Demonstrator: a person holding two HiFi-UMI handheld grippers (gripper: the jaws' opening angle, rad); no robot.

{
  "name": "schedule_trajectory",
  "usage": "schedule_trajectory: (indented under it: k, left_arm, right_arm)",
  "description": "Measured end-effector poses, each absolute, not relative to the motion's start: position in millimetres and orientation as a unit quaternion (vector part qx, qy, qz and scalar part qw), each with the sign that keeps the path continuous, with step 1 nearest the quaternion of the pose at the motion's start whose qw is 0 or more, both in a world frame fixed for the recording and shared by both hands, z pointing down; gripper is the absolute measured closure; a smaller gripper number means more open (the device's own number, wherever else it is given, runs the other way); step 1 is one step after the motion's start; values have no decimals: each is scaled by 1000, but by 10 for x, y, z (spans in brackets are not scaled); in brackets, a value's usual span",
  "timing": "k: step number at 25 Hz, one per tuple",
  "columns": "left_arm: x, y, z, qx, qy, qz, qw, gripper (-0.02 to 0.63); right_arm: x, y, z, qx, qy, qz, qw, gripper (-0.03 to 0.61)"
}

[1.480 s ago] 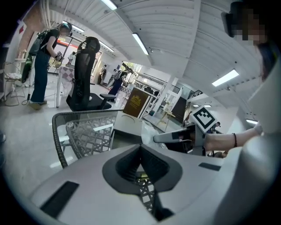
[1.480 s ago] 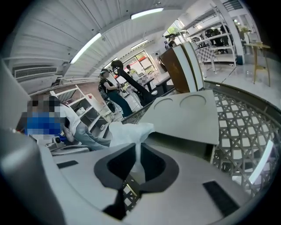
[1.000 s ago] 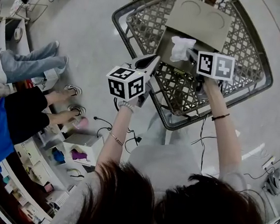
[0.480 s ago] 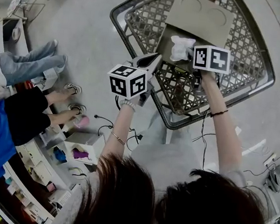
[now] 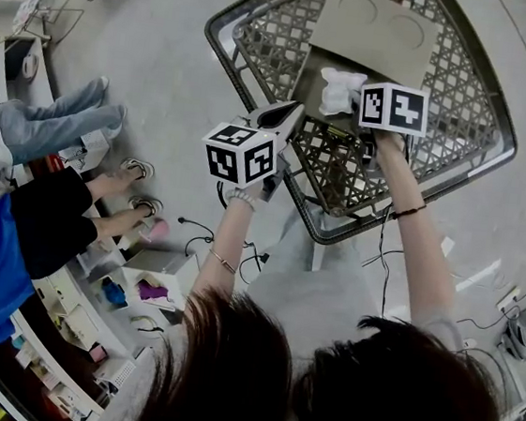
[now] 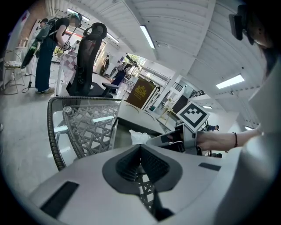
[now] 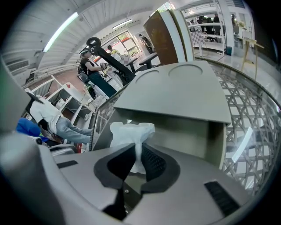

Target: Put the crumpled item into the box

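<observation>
Two grippers work over the lattice table (image 5: 263, 40) in the head view. Your right gripper (image 5: 353, 98) pinches the crumpled white tissue (image 5: 339, 88) and holds it above the open cardboard box (image 5: 307, 92), whose lid flap (image 5: 374, 24) is folded back so the mouth is free. Your left gripper (image 5: 287, 115) hangs near the table's front edge, just beside the box and apart from it. You have probably parked it there so it does not block the drop.

In the left gripper view, the jaws are pressed together with nothing between them. Past their tips you see the tissue and the right gripper over the box.

In the right gripper view, the two pads clamp the lower end of the tissue, and its bunched top fans out beyond the fingertips. It hangs in front of the box's inner wall, below the raised flap, so it looks to be over the cavity. Whether it touches the bottom cannot be told. I judge the carry nearly done: you need only lower a little and part the jaws.
</observation>
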State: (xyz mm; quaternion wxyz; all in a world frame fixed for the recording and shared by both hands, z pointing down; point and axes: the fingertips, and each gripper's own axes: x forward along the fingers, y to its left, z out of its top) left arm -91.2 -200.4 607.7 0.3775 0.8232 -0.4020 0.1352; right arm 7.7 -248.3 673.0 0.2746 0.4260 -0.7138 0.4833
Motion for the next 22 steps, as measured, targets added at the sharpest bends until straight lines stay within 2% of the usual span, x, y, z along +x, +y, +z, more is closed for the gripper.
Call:
schedule_trajectory:
  k: [7, 14, 22]
  left_arm:
    - [-905, -1997, 6053, 824, -401, 133, 378, 597]
    - [-908, -1974, 6036, 824, -399, 132, 380, 597]
    - [-907, -1943, 5967, 827, -396, 129, 378, 597]
  right_arm:
    - [72, -2490, 6732, 432, -711, 482, 276, 520]
    - [100, -2487, 6725, 441, -703, 496, 256, 448]
    - [107, -2493, 6591, 444, -712, 493, 231, 414]
